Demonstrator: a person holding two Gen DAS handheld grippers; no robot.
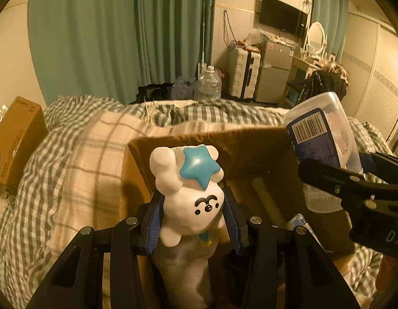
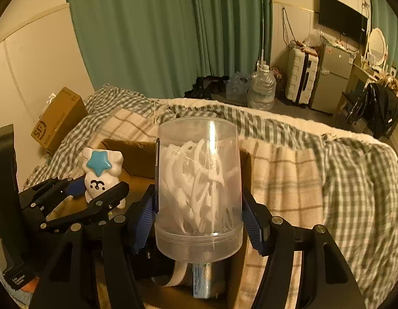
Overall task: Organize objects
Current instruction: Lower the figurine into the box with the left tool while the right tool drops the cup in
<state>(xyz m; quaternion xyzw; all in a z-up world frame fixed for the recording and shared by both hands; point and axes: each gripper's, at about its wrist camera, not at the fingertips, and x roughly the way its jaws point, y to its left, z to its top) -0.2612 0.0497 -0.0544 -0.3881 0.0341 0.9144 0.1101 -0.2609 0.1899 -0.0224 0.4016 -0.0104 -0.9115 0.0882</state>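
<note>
My left gripper (image 1: 193,215) is shut on a white bear figurine (image 1: 192,193) with a blue star on its head, held above the open cardboard box (image 1: 188,141) on the bed. The figurine also shows in the right wrist view (image 2: 102,173), with the left gripper (image 2: 96,193) around it. My right gripper (image 2: 199,213) is shut on a clear plastic jar of white floss picks (image 2: 199,188), held over the same box (image 2: 132,159). The jar (image 1: 322,139) with its blue barcode label shows at the right in the left wrist view.
The box holds a white tube (image 1: 268,198) and a wrapped item (image 2: 202,280). The bed has a checked quilt (image 2: 314,180). A second cardboard box (image 2: 60,118) stands by the wall. Water jugs (image 2: 262,90), suitcase (image 2: 301,77) and fridge (image 2: 330,74) stand beyond the bed.
</note>
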